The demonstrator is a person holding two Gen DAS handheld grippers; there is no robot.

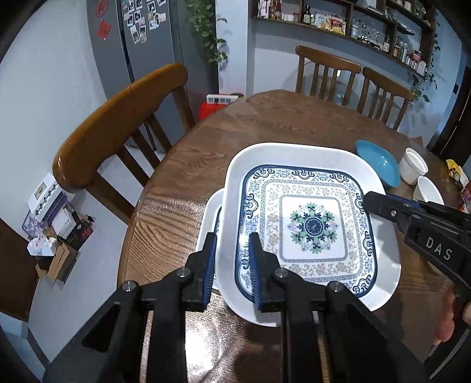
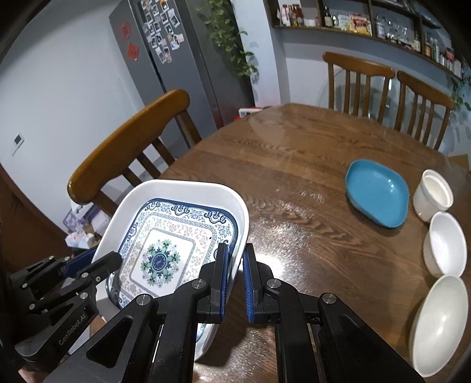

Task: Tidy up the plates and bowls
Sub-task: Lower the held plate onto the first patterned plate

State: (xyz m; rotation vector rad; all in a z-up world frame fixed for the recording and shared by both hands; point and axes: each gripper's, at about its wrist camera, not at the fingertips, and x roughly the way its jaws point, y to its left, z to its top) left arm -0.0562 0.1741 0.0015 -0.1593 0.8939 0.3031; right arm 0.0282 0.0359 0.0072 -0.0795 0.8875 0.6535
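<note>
A square white plate with a blue floral pattern [image 1: 312,224] is held over a second matching plate [image 1: 209,218] on the wooden table [image 1: 279,123]. My left gripper [image 1: 232,250] has its jaws on either side of the upper plate's left rim. My right gripper [image 2: 235,259] straddles the same plate's right rim [image 2: 176,244], and it shows in the left wrist view [image 1: 379,203]. The plate is tilted and lifted. A blue dish [image 2: 376,191] and three white bowls [image 2: 444,241] stand to the right.
Wooden chairs [image 1: 117,123] stand around the table, one at the left and two at the far side [image 2: 359,79]. A grey fridge [image 1: 141,38] and wall shelves [image 1: 353,23] are behind. Boxes [image 1: 56,224] lie on the floor at the left.
</note>
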